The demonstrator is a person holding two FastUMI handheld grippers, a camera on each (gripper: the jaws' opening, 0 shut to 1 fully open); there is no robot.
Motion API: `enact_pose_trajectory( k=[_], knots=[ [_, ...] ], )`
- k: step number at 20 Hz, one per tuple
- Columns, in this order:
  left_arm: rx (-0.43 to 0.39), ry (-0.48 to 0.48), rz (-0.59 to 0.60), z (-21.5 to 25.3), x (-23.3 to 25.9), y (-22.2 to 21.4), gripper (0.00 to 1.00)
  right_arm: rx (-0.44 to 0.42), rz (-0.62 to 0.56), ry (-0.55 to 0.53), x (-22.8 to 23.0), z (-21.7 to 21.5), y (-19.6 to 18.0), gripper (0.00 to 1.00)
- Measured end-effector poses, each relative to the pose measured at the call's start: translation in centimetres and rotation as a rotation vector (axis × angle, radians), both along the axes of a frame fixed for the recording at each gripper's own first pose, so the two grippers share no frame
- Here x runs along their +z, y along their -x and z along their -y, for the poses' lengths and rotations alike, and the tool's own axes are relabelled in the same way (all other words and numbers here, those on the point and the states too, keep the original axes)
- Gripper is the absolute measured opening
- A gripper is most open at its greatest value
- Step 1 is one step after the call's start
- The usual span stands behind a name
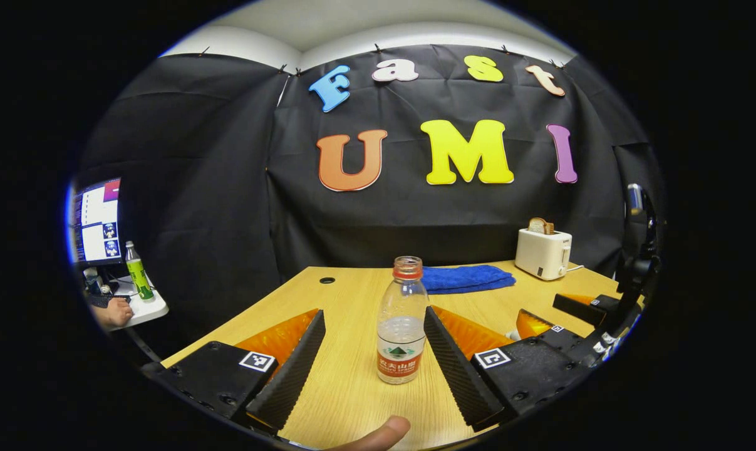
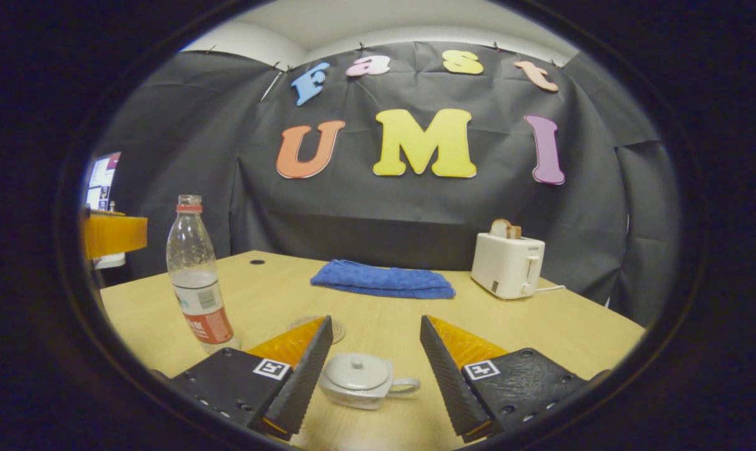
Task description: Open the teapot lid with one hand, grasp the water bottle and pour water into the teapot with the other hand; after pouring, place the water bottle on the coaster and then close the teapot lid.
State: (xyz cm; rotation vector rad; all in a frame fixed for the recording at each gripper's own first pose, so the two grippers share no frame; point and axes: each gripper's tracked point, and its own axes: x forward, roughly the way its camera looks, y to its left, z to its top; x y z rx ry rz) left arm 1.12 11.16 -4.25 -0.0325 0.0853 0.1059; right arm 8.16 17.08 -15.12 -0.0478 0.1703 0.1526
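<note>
Table (image 2: pixel 540 326), black-walled booth. My left hand-held gripper (image 1: pixel 374 351) stands open around the bottle (image 1: pixel 401 326), fingers not touching; my right hand-held gripper (image 2: pixel 374 369) gapes over the lidded teapot (image 2: pixel 359 379). Risks — an off-centre squeeze tips the bottle; pouring before lifting the lid spills.

Bench centre open; towel (image 2: pixel 383 279) and toaster (image 2: pixel 507 265) line the far edge, water bottle (image 2: pixel 197 275) near the left edge.
</note>
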Motion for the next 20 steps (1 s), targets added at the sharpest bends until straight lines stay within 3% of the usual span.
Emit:
enact_pose_trajectory(
  k=[2,3,5,9,12,13,14,15,17,19,20],
  knots=[
    [0.004,0.000,-0.002,-0.3,-0.1,-0.1,1.00,0.006,-0.014,-0.001,-0.9,-0.5,-0.1,0.73],
    [0.004,0.000,-0.004,-0.3,-0.1,-0.1,1.00,0.009,-0.021,-0.001,-1.2,-0.7,-0.2,0.74],
    [0.007,-0.001,-0.008,-0.6,-0.4,-0.1,1.00,0.002,-0.031,0.004,-1.6,-0.8,-0.4,0.61],
    [0.012,-0.010,-0.015,-0.9,-0.6,-0.3,1.00,0.021,-0.053,-0.006,-2.4,-1.6,-0.5,0.57],
    [0.011,-0.015,-0.017,-1.0,-0.7,-0.3,1.00,0.030,-0.048,-0.012,-2.4,-1.7,-0.6,0.35],
    [0.009,-0.013,-0.019,-1.0,-0.8,-0.3,0.99,0.041,-0.047,-0.015,-2.4,-1.8,-0.5,0.43],
    [0.007,-0.011,-0.020,-1.0,-0.8,-0.4,1.00,0.036,-0.045,-0.023,-2.4,-1.5,-0.7,0.28],
    [0.005,-0.007,-0.021,-0.9,-0.9,-0.4,1.00,0.043,-0.051,-0.026,-2.5,-1.8,-0.6,0.22],
    [0.002,0.001,-0.024,-0.9,-1.0,-0.5,1.00,0.035,-0.053,-0.029,-2.5,-1.5,-0.7,0.24],
    [0.002,0.007,-0.027,-1.1,-1.1,-0.5,0.99,0.039,-0.055,-0.037,-2.4,-1.5,-0.6,0.06],
    [-0.001,0.010,-0.029,-1.1,-1.2,-0.5,1.00,0.036,-0.051,-0.032,-2.5,-1.3,-0.7,0.07]
  ],
)
